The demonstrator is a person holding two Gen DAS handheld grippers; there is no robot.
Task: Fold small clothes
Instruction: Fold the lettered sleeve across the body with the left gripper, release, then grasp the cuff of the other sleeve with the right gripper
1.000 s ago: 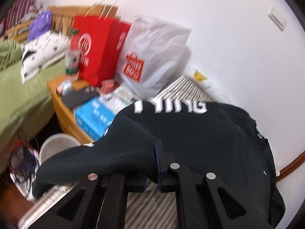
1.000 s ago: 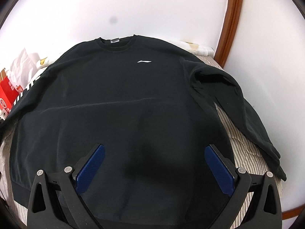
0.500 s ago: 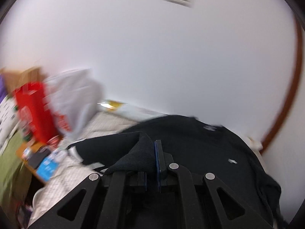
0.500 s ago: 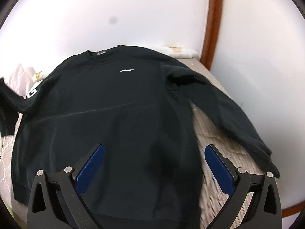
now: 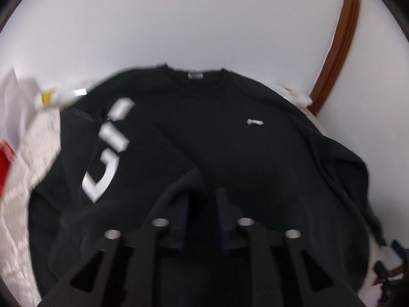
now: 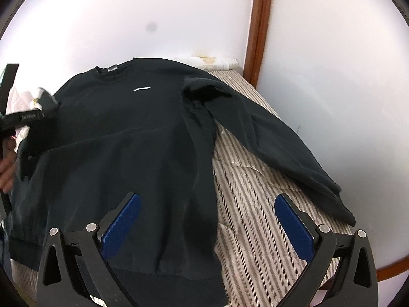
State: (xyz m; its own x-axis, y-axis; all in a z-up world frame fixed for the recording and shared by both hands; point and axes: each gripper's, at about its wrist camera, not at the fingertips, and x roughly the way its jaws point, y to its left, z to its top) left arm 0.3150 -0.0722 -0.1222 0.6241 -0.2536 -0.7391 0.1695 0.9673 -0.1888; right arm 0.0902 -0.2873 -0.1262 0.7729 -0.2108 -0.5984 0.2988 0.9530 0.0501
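Observation:
A black sweatshirt (image 5: 255, 153) lies face up on the striped mattress, collar toward the wall. Its left sleeve (image 5: 107, 158), with big white letters, is folded across the chest. My left gripper (image 5: 202, 199) hovers over the sweatshirt's middle. Its jaws are opening, and the sleeve cuff (image 5: 189, 179) lies slack between them, draped at the left pad. In the right wrist view the sweatshirt (image 6: 127, 140) has its other sleeve (image 6: 268, 138) stretched out to the right. My right gripper (image 6: 207, 212) stands wide open above the hem, holding nothing. The hand (image 6: 6, 168) holding the left gripper shows at the left edge.
The striped mattress (image 6: 255, 192) is bare to the right of the sweatshirt's body. White walls meet at a brown wooden trim (image 6: 259, 25). A white rolled cloth (image 6: 217, 62) lies at the head of the bed. White (image 5: 15, 107) and red (image 5: 5, 153) bags stand at the left.
My left gripper swept right, carrying the lettered sleeve over the sweatshirt's body, and its jaws went from shut to parted. The right gripper drifted right, still open.

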